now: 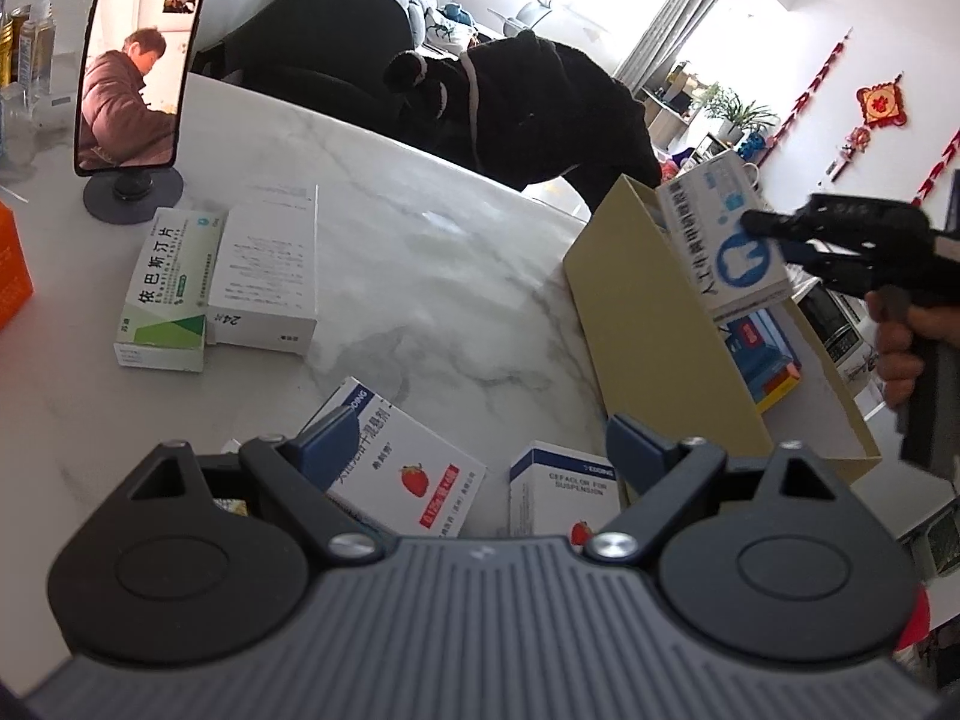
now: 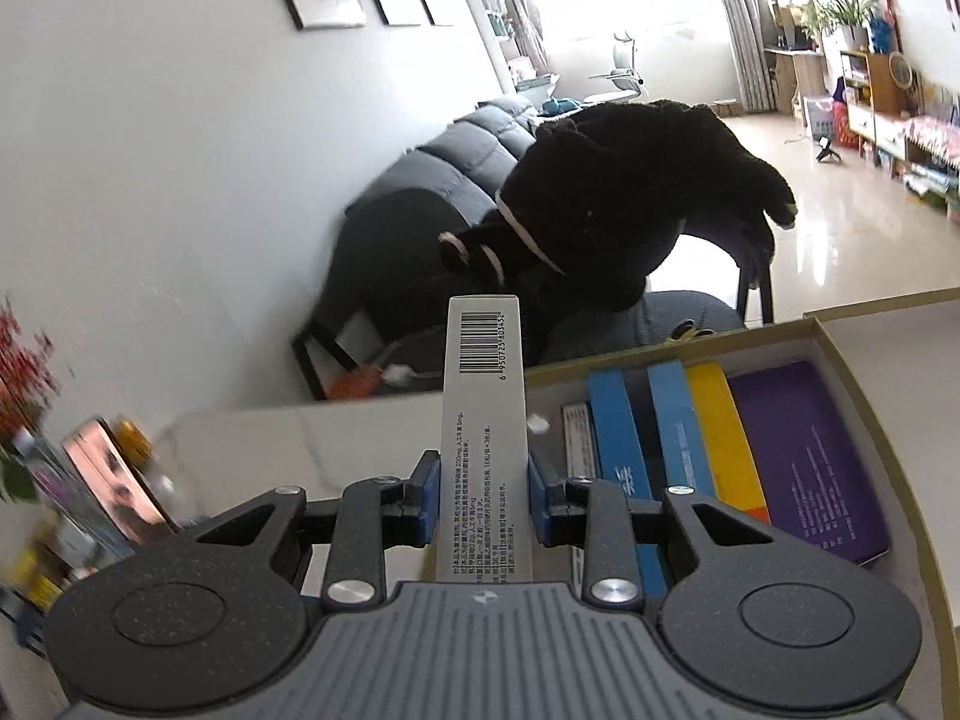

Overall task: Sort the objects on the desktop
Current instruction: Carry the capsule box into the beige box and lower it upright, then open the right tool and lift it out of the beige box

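My right gripper (image 2: 483,498) is shut on a white and blue medicine box (image 2: 483,420), held edge-up over the near end of the tan cardboard box (image 2: 870,330). The left wrist view shows that medicine box (image 1: 720,234) above the tan box (image 1: 648,324). My left gripper (image 1: 480,450) is open and empty, just above two strawberry-printed medicine boxes (image 1: 408,474) (image 1: 561,498) on the marble table (image 1: 420,276). A green and white box (image 1: 168,288) and a white box (image 1: 267,270) lie at the left.
Blue, yellow and purple boxes (image 2: 720,432) lie inside the tan box. A mirror on a round stand (image 1: 141,54) and bottles stand at the table's far left. An orange box (image 1: 12,264) sits at the left edge. A chair with a black coat (image 1: 528,102) stands behind the table.
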Action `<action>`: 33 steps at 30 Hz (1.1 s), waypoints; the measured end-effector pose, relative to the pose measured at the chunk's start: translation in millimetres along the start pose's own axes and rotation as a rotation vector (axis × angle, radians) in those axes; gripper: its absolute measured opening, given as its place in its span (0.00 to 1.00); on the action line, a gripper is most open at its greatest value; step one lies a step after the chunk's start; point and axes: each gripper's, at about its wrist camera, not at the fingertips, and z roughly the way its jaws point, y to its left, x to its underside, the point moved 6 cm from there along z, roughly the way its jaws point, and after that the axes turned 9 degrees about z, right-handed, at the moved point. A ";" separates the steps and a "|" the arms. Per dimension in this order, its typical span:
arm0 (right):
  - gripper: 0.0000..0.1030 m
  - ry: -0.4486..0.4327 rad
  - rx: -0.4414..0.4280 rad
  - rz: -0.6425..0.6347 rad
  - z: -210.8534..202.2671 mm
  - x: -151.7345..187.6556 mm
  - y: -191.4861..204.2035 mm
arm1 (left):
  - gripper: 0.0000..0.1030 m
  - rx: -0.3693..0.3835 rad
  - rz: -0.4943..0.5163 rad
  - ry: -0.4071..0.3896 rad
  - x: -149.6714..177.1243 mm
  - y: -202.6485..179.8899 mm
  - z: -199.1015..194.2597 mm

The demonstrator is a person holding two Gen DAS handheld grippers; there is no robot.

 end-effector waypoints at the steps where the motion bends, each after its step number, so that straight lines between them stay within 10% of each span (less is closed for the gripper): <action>1: 0.31 -0.001 0.017 -0.019 5.6 3.9 1.5 | 0.88 -0.004 0.003 0.002 0.3 -0.1 0.2; 33: 0.36 0.064 0.224 -0.182 65.2 28.9 -3.5 | 0.89 -0.032 0.004 0.029 1.6 5.4 0.7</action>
